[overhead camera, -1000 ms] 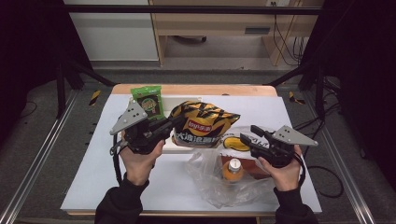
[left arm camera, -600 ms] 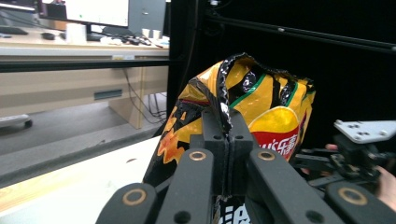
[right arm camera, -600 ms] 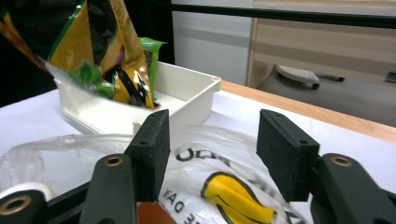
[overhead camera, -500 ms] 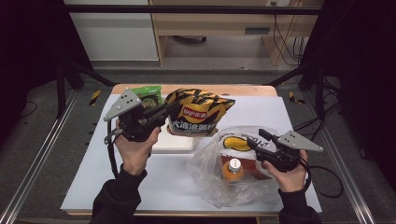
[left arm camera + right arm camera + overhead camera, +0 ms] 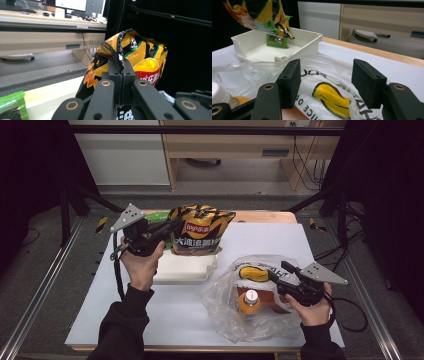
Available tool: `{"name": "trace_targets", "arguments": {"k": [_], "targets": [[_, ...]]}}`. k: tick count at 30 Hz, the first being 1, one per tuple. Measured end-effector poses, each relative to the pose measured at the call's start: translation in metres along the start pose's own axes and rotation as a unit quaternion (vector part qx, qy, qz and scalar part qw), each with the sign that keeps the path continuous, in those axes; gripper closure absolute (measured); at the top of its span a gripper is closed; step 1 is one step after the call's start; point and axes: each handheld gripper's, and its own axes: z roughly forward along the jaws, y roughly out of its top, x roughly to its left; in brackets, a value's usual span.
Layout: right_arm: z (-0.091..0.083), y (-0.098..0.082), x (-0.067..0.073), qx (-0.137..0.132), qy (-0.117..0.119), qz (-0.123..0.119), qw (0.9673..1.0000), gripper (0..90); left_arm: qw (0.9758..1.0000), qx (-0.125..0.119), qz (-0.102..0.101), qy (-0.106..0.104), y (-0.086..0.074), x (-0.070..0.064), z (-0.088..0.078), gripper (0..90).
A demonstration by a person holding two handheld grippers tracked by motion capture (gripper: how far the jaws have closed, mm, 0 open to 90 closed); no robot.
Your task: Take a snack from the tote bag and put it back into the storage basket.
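We have lifted the crinkled yellow-black chip bag (image 5: 200,229) farther off the tabletop (image 5: 165,305) | left gripper (image 5: 172,224) fingers clamped on its top edge | right gripper (image 5: 276,272) fingers just opening, empty, over the plastic bag (image 5: 235,320).

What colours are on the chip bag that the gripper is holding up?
The chip bag is yellow and black with a red logo, clearest in the left gripper view.

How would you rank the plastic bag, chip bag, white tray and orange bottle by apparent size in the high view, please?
1. Plastic bag, the widest spread.
2. Chip bag, though it is lifted nearer the camera, so unsure against the tray.
3. White tray, partly hidden behind the chip bag.
4. Orange bottle, clearly smallest.
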Motion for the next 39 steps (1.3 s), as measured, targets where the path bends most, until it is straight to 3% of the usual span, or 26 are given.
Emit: {"name": "trace_targets", "arguments": {"k": [13,20,23,30,33,36,39], "targets": [[0.0,-0.002,-0.002,-0.001,-0.007,0.001,1.0,38.5,0.9997,0.009,0.005,0.024,-0.015,0.027,0.031,89.4],[0.0,-0.002,-0.002,-0.004,-0.005,0.002,1.0,38.6,0.999,0.018,-0.017,0.038,-0.026,0.046,0.047,89.4],[0.0,-0.002,-0.003,-0.004,-0.004,0.003,1.0,38.7,0.9989,0.014,-0.025,0.036,-0.027,0.054,0.047,89.4],[0.001,-0.003,-0.004,-0.002,-0.005,0.004,1.0,38.9,0.9986,0.014,-0.019,0.048,-0.027,0.062,0.036,89.4],[0.002,-0.003,-0.003,-0.001,-0.005,0.003,1.0,38.9,0.999,0.01,-0.019,0.038,-0.029,0.069,0.039,89.4],[0.003,-0.003,-0.004,0.0,-0.005,0.003,1.0,38.9,0.9977,0.028,-0.028,0.055,-0.035,0.075,0.044,89.4],[0.003,-0.004,-0.005,0.002,-0.005,0.005,1.0,38.9,0.9972,0.039,-0.03,0.056,-0.041,0.079,0.054,89.4]]}}
